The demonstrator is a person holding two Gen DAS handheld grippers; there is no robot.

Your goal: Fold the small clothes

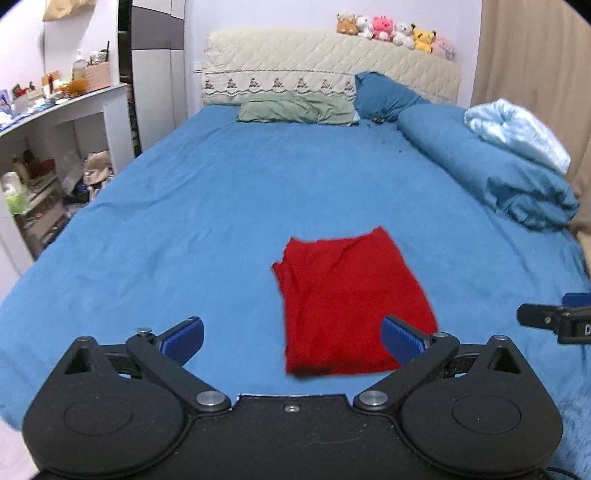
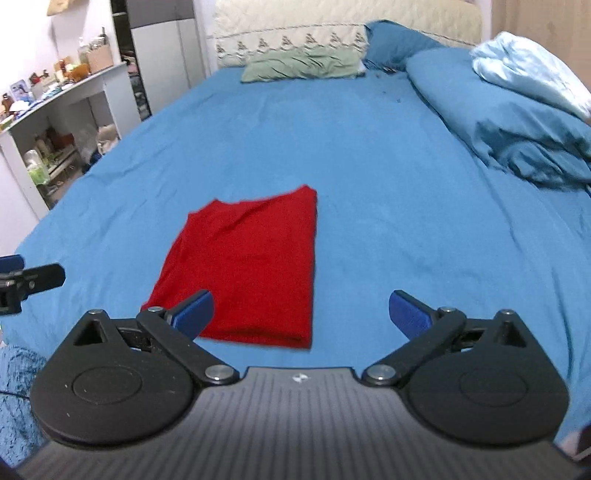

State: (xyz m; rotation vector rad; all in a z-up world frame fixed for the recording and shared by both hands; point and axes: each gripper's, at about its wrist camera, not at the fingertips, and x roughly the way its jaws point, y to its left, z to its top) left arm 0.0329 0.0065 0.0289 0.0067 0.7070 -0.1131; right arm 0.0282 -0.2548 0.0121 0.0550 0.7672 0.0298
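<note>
A red garment point(image 1: 351, 302) lies folded into a rough rectangle on the blue bed sheet point(image 1: 221, 206). It also shows in the right wrist view point(image 2: 251, 266). My left gripper point(image 1: 292, 338) is open and empty, raised above the sheet just in front of the garment's near edge. My right gripper point(image 2: 301, 314) is open and empty, to the right of the garment's near edge. Part of the right gripper point(image 1: 557, 321) shows at the right edge of the left wrist view, and the left gripper point(image 2: 26, 280) at the left edge of the right wrist view.
A rolled blue duvet point(image 1: 487, 166) with a pale blue blanket point(image 1: 517, 129) lies along the bed's right side. A green pillow point(image 1: 295, 109) and a blue pillow point(image 1: 384, 96) lie at the headboard point(image 1: 332, 62), with plush toys point(image 1: 391, 31) on top. A cluttered white shelf point(image 1: 55, 122) stands left.
</note>
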